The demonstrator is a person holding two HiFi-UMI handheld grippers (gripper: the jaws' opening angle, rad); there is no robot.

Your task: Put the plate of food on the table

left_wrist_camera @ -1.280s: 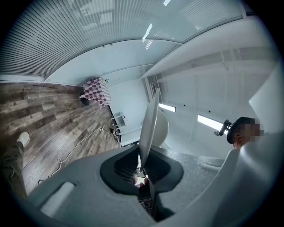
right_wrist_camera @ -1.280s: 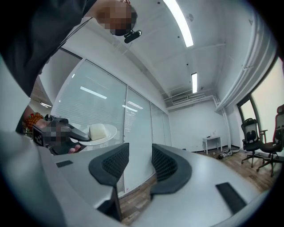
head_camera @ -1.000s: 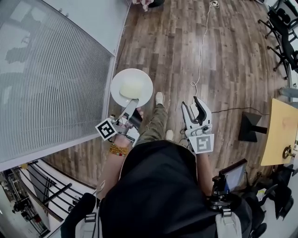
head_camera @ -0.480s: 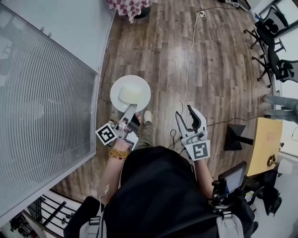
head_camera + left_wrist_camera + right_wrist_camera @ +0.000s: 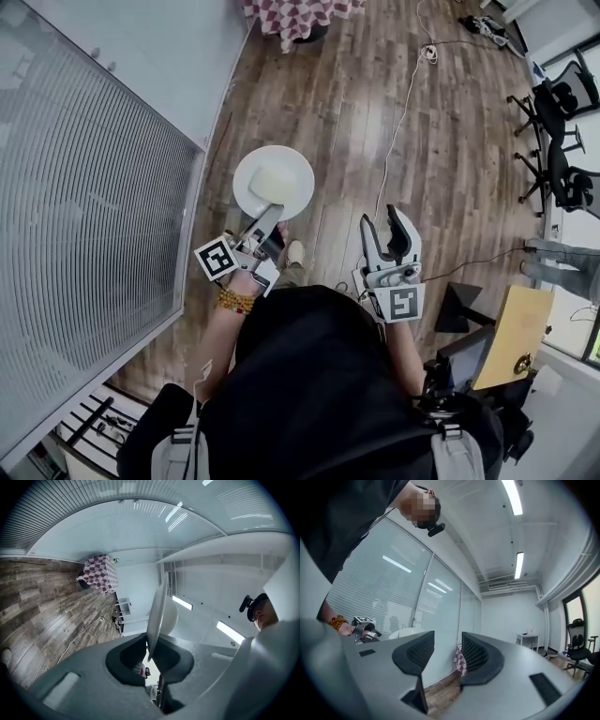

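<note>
While the left gripper (image 5: pixel 269 216) pinched the plate of food (image 5: pixel 297 190) by its rim, the right gripper (image 5: pixel 385 225) had its jaws apart, empty.

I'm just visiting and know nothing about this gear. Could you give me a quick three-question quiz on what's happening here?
1. Which gripper holds the white plate of food? A) left gripper B) right gripper C) neither
2. True or false: the right gripper is clamped on a cup.
3. Fill in: the checkered table stands on a ____ floor.
Key: 1 A; 2 false (jaws apart, empty); 3 wooden.
</note>
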